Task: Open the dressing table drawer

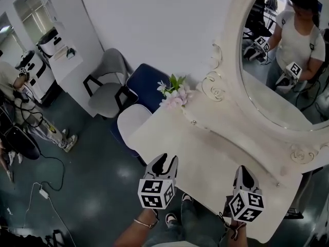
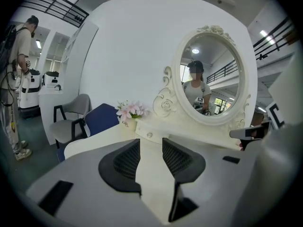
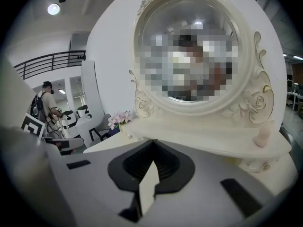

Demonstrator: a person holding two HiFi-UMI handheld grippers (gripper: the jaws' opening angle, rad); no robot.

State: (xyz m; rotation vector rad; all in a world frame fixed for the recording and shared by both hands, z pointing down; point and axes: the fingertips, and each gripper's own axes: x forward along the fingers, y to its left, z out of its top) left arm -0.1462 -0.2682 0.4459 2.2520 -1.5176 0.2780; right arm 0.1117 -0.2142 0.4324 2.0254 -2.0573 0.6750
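Head view: my left gripper (image 1: 163, 163) sits at 6 o'clock and my right gripper (image 1: 244, 172) at 5 o'clock. Both hang above the near edge of the cream counter (image 1: 205, 148), facing the mirror (image 1: 288, 91) at 2 o'clock. Flowers (image 1: 174, 92) stand at the counter's 11 o'clock corner, clear of my reach.

Left gripper view: my jaws are released with nothing between them. The gap points toward a small drawer knob (image 2: 149, 135) at 12 o'clock, on the low tier under the mirror. I judge that spread is meant to take the knob. The drawer (image 2: 143, 133) looks closed.

Right gripper view: my jaws are clenched tip to tip on nothing, so this one seems to be the idle partner.
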